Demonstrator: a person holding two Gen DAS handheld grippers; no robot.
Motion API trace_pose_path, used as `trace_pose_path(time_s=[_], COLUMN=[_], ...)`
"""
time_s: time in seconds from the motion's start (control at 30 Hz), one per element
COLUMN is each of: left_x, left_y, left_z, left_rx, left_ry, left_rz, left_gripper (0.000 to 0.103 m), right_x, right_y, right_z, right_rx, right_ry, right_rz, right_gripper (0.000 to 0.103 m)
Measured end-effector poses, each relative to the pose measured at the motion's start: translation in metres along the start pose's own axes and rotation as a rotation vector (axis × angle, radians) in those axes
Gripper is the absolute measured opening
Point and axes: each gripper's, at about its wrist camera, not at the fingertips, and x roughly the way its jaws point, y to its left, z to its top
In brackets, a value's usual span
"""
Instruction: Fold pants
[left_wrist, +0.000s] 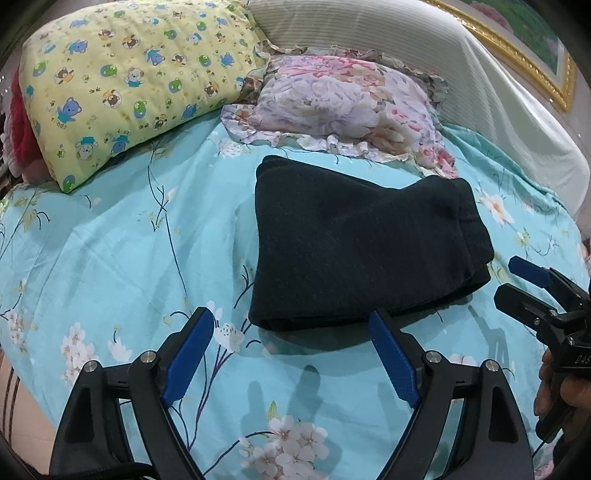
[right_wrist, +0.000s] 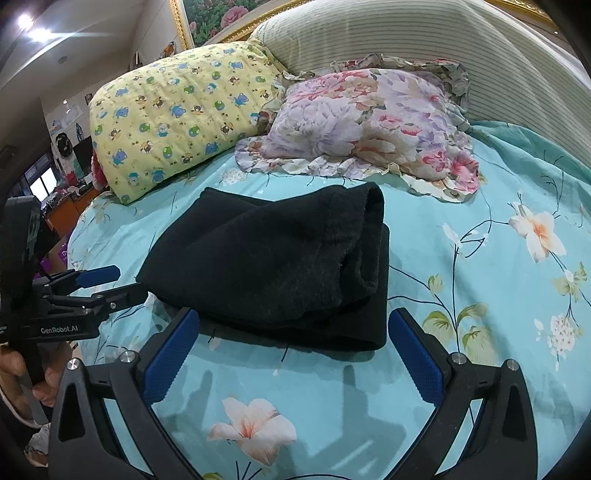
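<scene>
Left tool (left_wrist: 291, 354) spread wide, nothing in it; right tool (right_wrist: 293, 349) likewise wide and empty, and the hands behind them are mostly cut off. Just past both, the black pants (left_wrist: 362, 251) lie folded thick on the bed (left_wrist: 110, 258), layered edges showing right. Bare sheet either side; pillows (left_wrist: 122, 81) beyond.

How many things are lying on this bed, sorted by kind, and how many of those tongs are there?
Pillows: 2, a yellow bear-print pillow and a flowered pillow
Folded black pants: 1
Tongs: 2, left tongs and right tongs, both open and empty
Total: 5
</scene>
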Motion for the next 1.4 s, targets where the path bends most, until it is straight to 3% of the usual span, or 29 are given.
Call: trace_pose_path(time_s=[0.57,1.4], left_x=[0.009,0.011], left_y=[0.003,0.002], left_z=[-0.007,-0.012], left_rx=[0.015,0.036], left_ry=[-0.014,-0.028], left_rz=[0.052,0.055], left_gripper=[0.088,0.088], right_x=[0.018,0.018], right_y=[0.015,0.014], right_z=[-0.009,-0.011], right_rx=[-0.040,-0.025], right_ry=[0.017,0.002], right_rz=[-0.001,-0.004], right_gripper=[0.102,0.102])
